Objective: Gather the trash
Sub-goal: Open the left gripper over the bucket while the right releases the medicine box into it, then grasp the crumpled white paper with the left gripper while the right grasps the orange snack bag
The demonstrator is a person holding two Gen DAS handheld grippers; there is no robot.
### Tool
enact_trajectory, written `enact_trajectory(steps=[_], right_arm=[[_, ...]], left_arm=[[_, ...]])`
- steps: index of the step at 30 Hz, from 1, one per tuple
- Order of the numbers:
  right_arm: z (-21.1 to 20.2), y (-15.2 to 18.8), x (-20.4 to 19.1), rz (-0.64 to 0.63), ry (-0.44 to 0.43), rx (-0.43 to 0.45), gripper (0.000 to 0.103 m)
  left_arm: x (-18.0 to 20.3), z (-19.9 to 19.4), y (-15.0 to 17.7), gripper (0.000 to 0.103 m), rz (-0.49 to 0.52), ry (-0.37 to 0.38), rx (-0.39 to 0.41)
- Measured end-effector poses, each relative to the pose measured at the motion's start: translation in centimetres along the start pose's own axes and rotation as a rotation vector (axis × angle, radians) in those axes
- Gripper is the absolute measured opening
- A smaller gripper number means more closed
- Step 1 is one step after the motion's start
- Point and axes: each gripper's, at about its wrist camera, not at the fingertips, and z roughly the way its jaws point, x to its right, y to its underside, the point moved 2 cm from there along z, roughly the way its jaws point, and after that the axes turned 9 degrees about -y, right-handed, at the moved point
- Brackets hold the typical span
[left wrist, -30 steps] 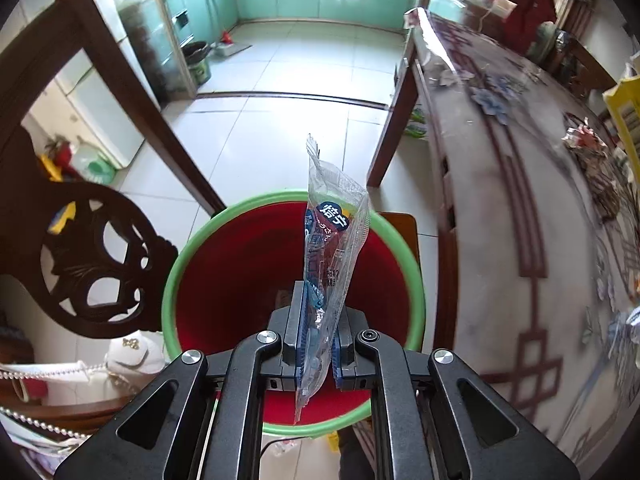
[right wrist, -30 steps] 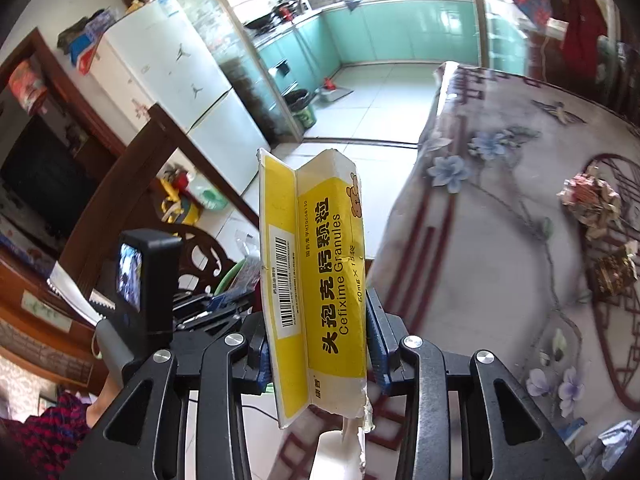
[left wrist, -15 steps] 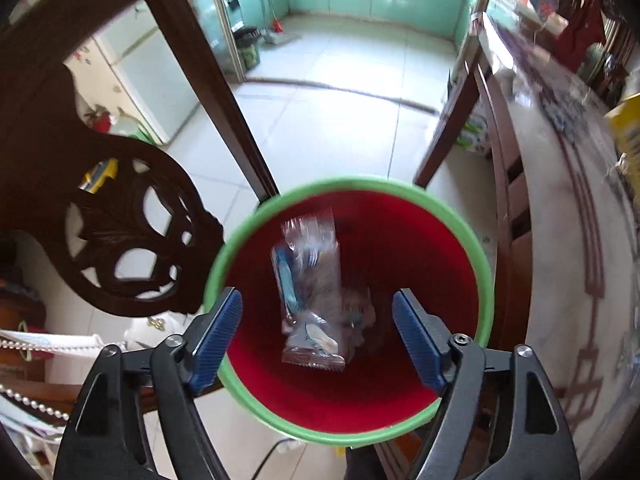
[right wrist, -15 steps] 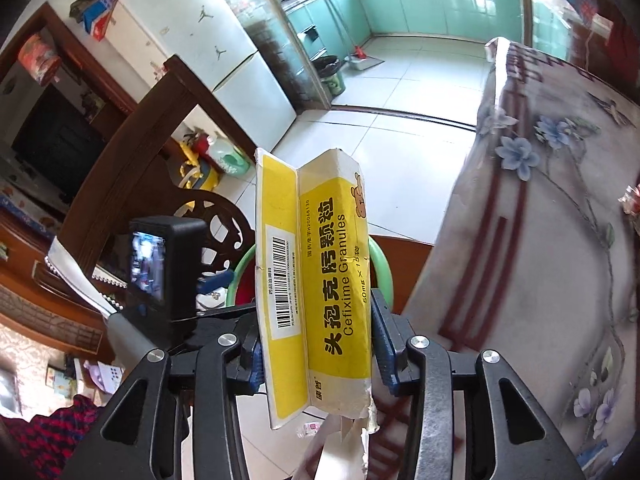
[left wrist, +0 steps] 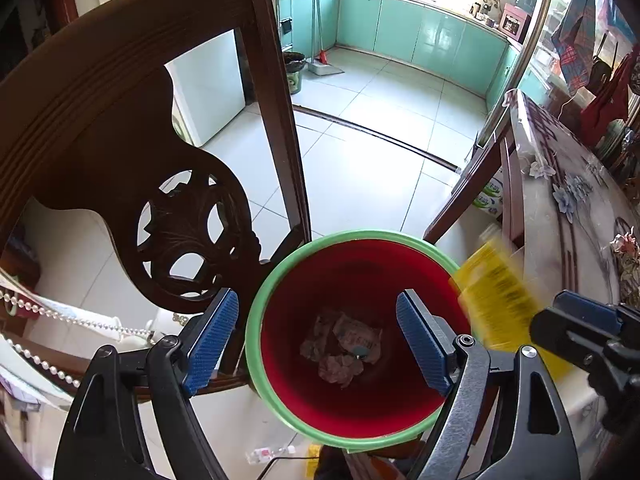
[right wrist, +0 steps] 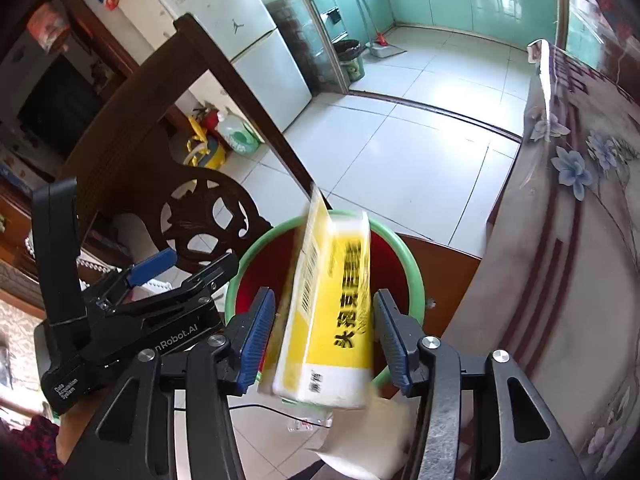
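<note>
The left gripper [left wrist: 318,336] hangs over a round red bucket with a green rim [left wrist: 256,308], which sits on the seat of a dark carved wooden chair [left wrist: 120,128]. Its jaws stand wide apart, having just been opening, and nothing is between the blue ribbed pads [left wrist: 212,336]. At the bottom of the bucket lie crumpled wrappers and scraps of paper [left wrist: 344,344].

The right gripper [right wrist: 324,332] points down at the same bucket [right wrist: 412,272]. Between its blue pads [right wrist: 258,332] sits a yellow and white cardboard medicine box with black lettering and a barcode [right wrist: 332,312], blurred and tipped with its top leaning away over the bucket's mouth. The jaws have just been opening, and a gap shows on both sides of the box, so the pads no longer press on it. In the left wrist view the same box [left wrist: 496,296] shows as a yellow smear just at the bucket's right rim, beside the right gripper's dark body.

To the right runs the tabletop under a glossy flowered covering [right wrist: 580,200], with a crumpled wrapper [left wrist: 626,246] lying on it. White tiled floor [left wrist: 360,168] stretches toward turquoise kitchen cabinets [left wrist: 420,28], and a white refrigerator [right wrist: 248,32] stands behind the chair.
</note>
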Motion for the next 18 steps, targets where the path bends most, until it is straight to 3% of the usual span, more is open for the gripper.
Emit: enact_trajectory(steps=[5, 9, 14, 18], right_arm=[[-1.8, 0.1, 0.7, 0.041, -0.003, 0.04, 0.058], [-6.6, 1.9, 2.2, 0.071, 0.012, 0.12, 0.058], [-15.1, 6.6, 7.5, 0.19, 0.118, 0.238, 0.058], [-23.0, 12.1, 13.7, 0.35, 0.299, 0.331, 0.058]], left_arm=[[0.8, -0.7, -0.2, 0.081, -0.014, 0.021, 0.005], [2.9, -2.6, -0.2, 0.081, 0.022, 0.068, 0.049], [8.0, -5.4, 0.8, 0.082, 0.174, 0.162, 0.084], [13.3, -7.7, 2.7, 0.083, 0.352, 0.27, 0.119]])
